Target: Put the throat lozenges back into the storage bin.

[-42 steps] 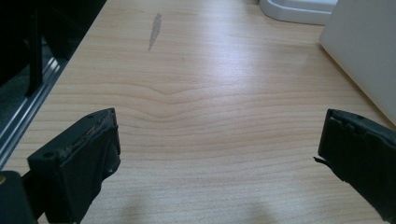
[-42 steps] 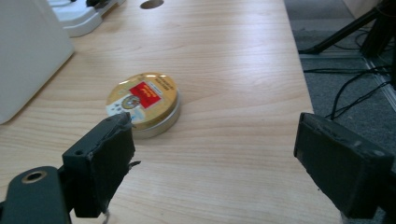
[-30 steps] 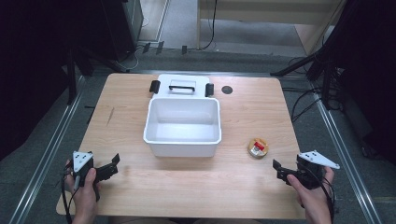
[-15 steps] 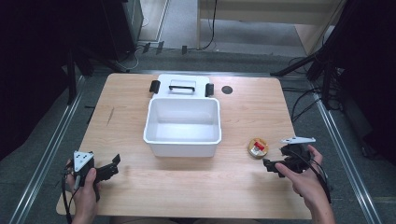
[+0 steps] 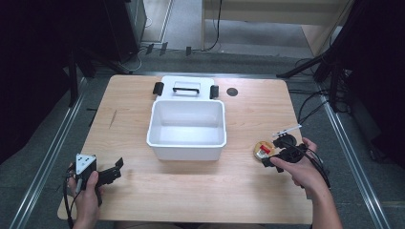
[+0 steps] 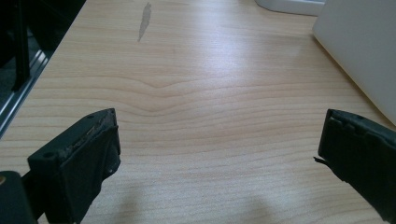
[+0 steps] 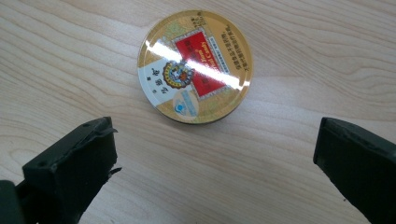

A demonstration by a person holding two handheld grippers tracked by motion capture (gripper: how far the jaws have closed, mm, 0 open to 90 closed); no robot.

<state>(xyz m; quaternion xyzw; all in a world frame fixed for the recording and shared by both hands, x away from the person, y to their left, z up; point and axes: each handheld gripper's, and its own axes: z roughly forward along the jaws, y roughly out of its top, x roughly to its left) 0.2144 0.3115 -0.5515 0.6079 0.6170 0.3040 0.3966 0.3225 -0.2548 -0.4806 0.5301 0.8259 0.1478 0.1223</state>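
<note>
A small round gold tin [image 5: 263, 149] with a red and white label lies flat on the wooden table, right of the white bin [image 5: 187, 148]. My right gripper [image 5: 273, 151] hovers at the tin's right side, tilted down at it. In the right gripper view the tin [image 7: 195, 66] lies just ahead of the open jaws, with nothing between them. My left gripper [image 5: 116, 170] rests near the table's front left, open, over bare wood [image 6: 210, 116], the bin's wall [image 6: 359, 51] ahead to its right.
The white bin's lid [image 5: 186, 88], with black handle and latches, lies flat behind the bin. A dark round hole [image 5: 232, 91] marks the table's back right. Metal rails and cables run along the floor on both sides of the table.
My right gripper has moved left and forward from the table's right edge to the gold tin. The left gripper has stayed where it was.
</note>
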